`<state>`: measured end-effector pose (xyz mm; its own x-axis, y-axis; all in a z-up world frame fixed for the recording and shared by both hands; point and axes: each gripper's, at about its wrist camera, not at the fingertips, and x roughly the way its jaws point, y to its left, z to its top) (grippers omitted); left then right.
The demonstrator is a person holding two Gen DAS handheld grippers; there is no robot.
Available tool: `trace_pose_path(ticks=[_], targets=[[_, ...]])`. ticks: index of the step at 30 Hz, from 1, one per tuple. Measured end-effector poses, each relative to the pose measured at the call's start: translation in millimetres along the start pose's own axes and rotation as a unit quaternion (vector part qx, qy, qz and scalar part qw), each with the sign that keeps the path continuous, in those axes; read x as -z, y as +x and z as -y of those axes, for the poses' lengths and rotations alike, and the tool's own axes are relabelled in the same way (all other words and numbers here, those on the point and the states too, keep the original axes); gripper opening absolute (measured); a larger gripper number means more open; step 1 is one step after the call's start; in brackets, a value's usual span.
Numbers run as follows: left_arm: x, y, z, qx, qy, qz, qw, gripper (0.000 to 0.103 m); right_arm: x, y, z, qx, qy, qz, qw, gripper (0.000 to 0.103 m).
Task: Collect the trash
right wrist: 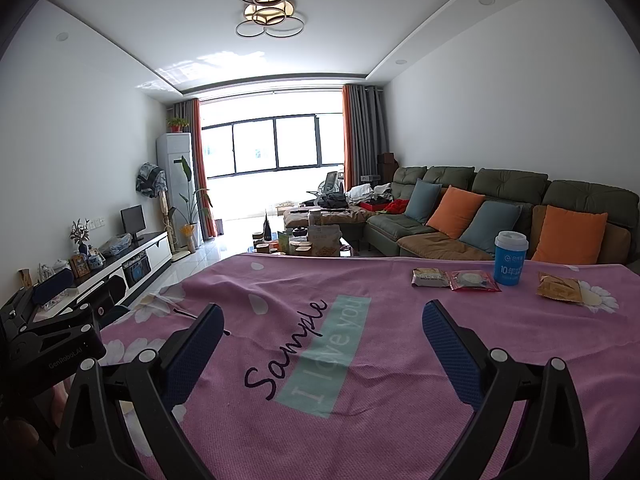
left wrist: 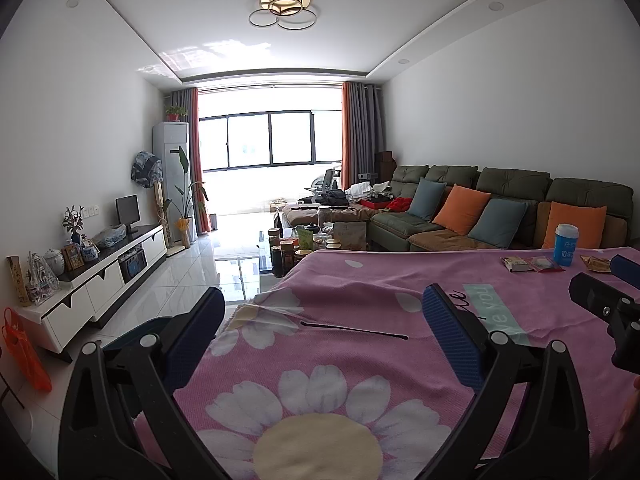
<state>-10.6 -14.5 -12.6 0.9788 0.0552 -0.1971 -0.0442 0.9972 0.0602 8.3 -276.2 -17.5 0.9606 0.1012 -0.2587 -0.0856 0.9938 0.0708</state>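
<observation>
Both grippers, left gripper (left wrist: 324, 308) and right gripper (right wrist: 324, 324), wide apart, empty above tablecloth (right wrist: 360, 400); blue cup (right wrist: 510, 258) upright, contents unseen.

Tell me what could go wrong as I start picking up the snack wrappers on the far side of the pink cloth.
The blue cup stands upright right beside the red wrapper, so a wide-open right gripper could tip it. The wrappers lie flat on the loose, wrinkled pink cloth, so the fingers may pinch fabric and drag everything. The left gripper is open with no bin in view.
</observation>
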Motion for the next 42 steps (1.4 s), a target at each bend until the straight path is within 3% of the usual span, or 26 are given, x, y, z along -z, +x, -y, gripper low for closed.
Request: trace_pose_path(ticks=[42], targets=[[-0.4, 5.7, 4.7, 0.007, 0.002, -0.015, 0.9999, 0.097, 0.6, 1.9, 2.4, 0.001, 0.002, -0.002, 1.000, 0.096]])
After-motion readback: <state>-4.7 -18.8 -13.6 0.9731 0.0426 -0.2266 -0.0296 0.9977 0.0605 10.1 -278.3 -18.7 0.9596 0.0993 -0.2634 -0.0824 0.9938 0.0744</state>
